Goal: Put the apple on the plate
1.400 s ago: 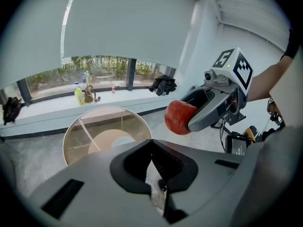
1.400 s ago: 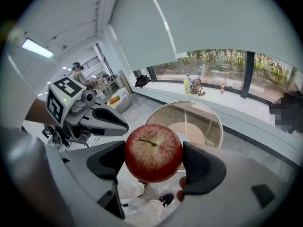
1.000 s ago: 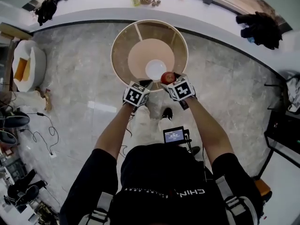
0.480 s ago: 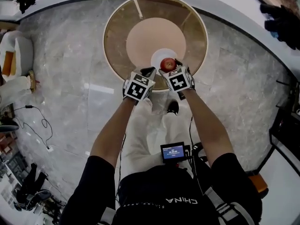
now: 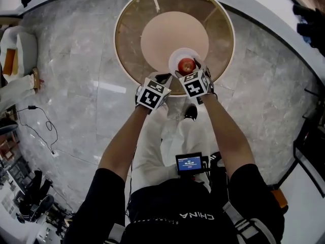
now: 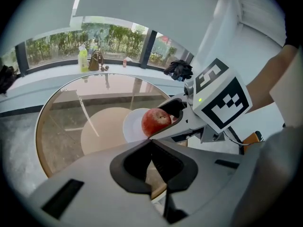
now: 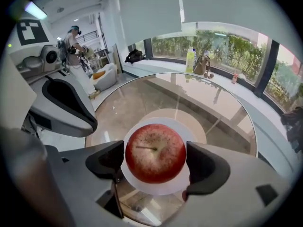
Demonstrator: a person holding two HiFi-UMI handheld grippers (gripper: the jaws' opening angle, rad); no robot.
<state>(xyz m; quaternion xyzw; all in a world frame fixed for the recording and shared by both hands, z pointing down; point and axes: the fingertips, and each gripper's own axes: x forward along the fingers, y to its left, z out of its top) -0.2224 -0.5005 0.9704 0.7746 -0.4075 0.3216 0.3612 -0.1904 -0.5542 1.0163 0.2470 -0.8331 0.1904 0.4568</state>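
While poised over the white plate for a centred set-down: apple, stem up, pinched between the 2 jaws of the right gripper. Left gripper closed, empty, alongside, clear of the drop.

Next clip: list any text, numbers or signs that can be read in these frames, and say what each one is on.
"CHINA": white print on the person's black shirt, in the head view.
Small screen at the person's waist: bright digits, too small to read.
Marker cubes: black-and-white square patterns only, no letters or numbers.
Yellow bottle on the window sill: label too small to read.
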